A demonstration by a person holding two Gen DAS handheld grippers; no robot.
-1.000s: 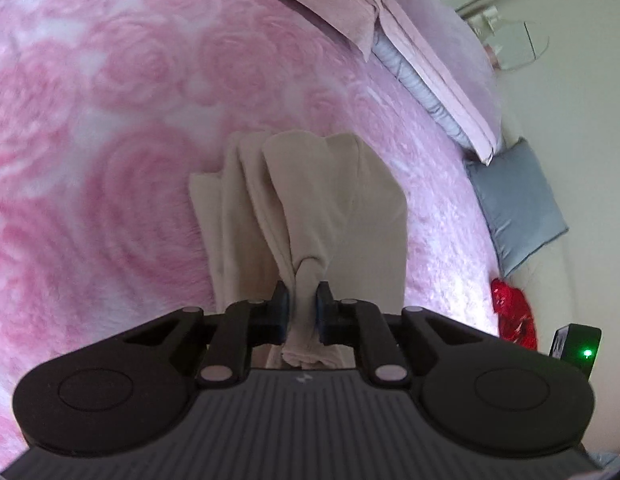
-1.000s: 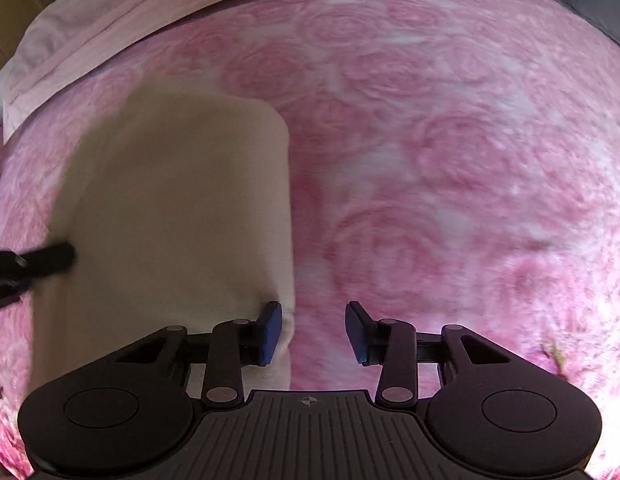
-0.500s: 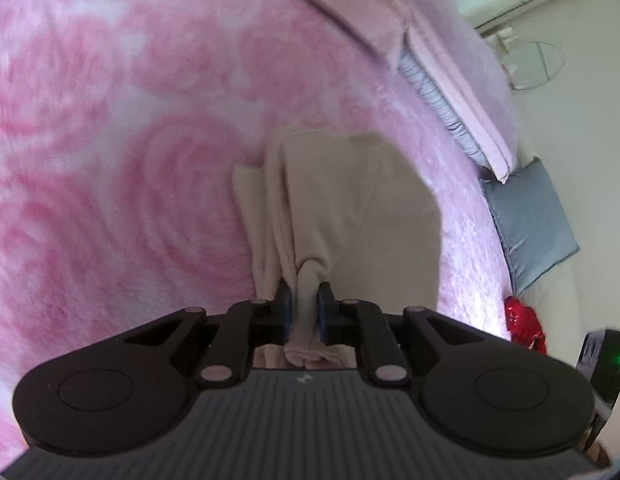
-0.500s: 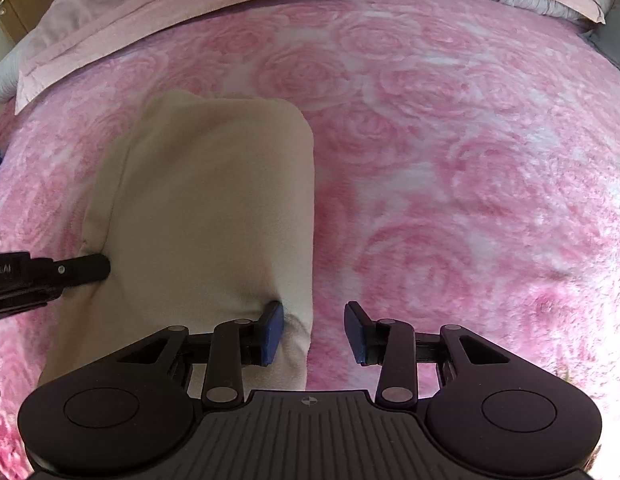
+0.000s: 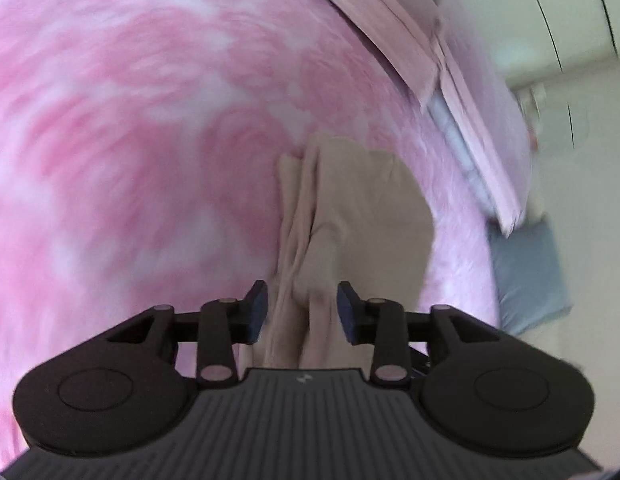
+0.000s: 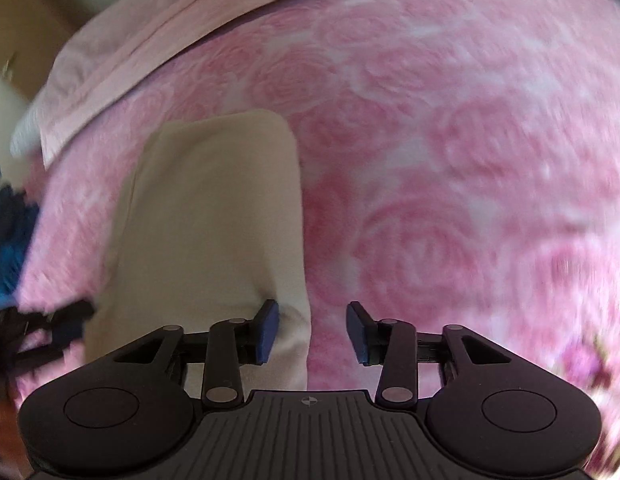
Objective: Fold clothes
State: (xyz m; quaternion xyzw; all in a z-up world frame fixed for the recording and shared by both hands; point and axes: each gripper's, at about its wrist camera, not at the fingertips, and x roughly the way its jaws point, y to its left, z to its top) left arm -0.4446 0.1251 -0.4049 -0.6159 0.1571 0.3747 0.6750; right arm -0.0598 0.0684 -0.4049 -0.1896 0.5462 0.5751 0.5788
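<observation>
A beige folded garment [image 5: 361, 216] lies on the pink rose-patterned bedspread [image 5: 130, 140]. In the left wrist view my left gripper [image 5: 302, 308] is open, its jaws either side of a bunched fold of the garment without pinching it. In the right wrist view the garment [image 6: 214, 216] lies flat as a rectangle at centre left. My right gripper [image 6: 313, 330] is open and empty, its left fingertip [image 6: 266, 330] over the garment's near right corner. The left gripper [image 6: 66, 320] shows blurred at the garment's left edge.
Pink pillows [image 5: 409, 40] lie along the head of the bed, also in the right wrist view [image 6: 150, 40]. A grey-blue cushion [image 5: 529, 276] sits off the bed's right side. Something blue [image 6: 6, 248] lies at the far left. Both views are motion-blurred.
My left gripper has opened and let go of the bunched fold it was pinching. The right gripper stayed open and both views shifted slightly.
</observation>
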